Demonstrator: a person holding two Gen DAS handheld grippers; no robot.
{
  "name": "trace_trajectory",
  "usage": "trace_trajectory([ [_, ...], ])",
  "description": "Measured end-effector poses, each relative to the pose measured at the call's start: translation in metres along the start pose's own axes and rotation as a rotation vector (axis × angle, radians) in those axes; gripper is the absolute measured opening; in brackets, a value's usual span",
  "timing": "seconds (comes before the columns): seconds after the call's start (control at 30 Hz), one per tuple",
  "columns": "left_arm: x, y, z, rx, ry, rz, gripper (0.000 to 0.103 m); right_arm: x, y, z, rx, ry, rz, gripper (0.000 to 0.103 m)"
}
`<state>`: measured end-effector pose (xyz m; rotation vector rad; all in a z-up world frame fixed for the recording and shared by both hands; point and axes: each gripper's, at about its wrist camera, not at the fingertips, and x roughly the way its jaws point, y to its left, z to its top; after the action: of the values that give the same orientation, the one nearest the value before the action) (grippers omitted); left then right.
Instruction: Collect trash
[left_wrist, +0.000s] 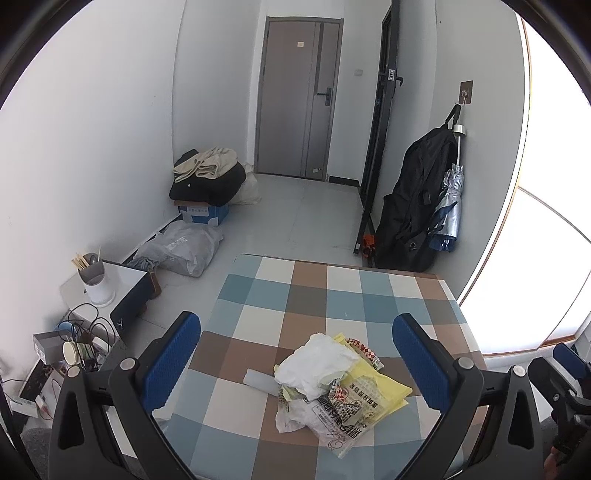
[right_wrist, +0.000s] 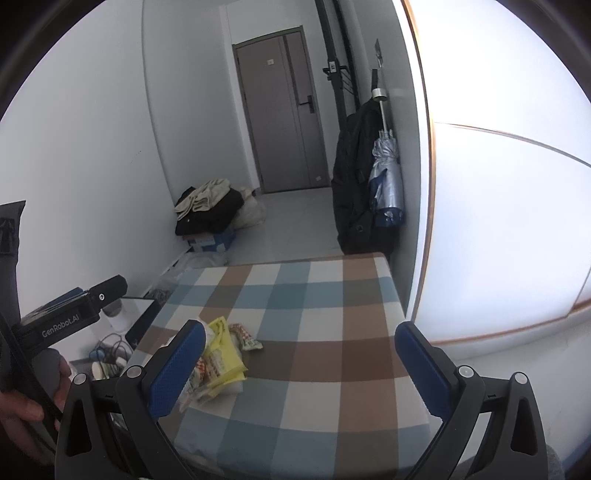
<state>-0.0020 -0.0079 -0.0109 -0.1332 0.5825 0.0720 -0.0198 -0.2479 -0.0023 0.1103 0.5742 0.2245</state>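
A heap of trash (left_wrist: 332, 387) lies on the checked table (left_wrist: 332, 291): a crumpled white bag, yellow printed wrappers, clear plastic and a small snack packet. My left gripper (left_wrist: 297, 350) hovers above it, open, the heap between and below its blue pads. In the right wrist view the same heap (right_wrist: 221, 362) sits at the table's left side, partly behind the left finger. My right gripper (right_wrist: 301, 358) is open over the bare checked table (right_wrist: 332, 314), to the right of the trash, holding nothing.
A low side table (left_wrist: 122, 284) with a utensil cup, cables and a paper cup stands left of the table. Bags and a box with clothes (left_wrist: 207, 181) lie on the floor by the wall. A black bag and folded umbrella (left_wrist: 450, 199) hang at right. A hand (right_wrist: 22, 406) holds the left gripper.
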Motion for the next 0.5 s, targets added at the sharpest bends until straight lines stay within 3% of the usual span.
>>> trace_trajectory([
  [0.3,0.006,0.012,-0.001,-0.037,0.054,-0.033,0.102,0.008,0.009,-0.003,-0.025,0.022,0.015,0.103],
  [0.5,0.016,0.017,0.0,-0.044,0.142,-0.048,0.102,0.016,0.006,-0.002,0.007,0.063,0.025,0.103],
])
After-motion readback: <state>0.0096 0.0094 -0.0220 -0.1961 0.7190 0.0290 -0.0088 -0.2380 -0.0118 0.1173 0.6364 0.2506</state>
